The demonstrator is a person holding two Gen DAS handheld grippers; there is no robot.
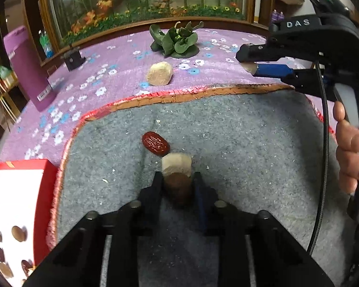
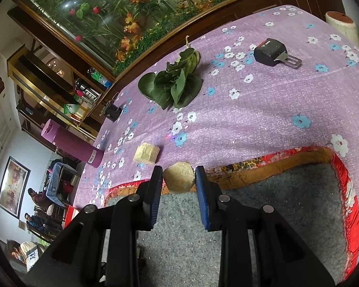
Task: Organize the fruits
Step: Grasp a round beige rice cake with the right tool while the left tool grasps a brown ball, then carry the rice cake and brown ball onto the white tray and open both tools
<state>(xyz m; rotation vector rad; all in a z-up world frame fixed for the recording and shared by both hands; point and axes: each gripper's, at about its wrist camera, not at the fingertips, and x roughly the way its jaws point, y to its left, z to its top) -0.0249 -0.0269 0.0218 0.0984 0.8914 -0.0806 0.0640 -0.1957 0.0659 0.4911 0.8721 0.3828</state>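
Grey mat (image 1: 227,131): left gripper (image 1: 177,179) pinching a brown-and-pale chunk (image 1: 177,169); right gripper (image 2: 178,177) clamping a tan chunk (image 2: 178,177).

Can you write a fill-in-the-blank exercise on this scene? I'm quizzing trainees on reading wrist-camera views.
1. The left hand-held gripper is shut on a pale and brown ___.
2. The red date lies on the ___ mat.
3. The leafy greens rest on the ___ flowered cloth.
4. The red box sits to the ___ of the mat.

Missing words: chunk; grey; purple; left
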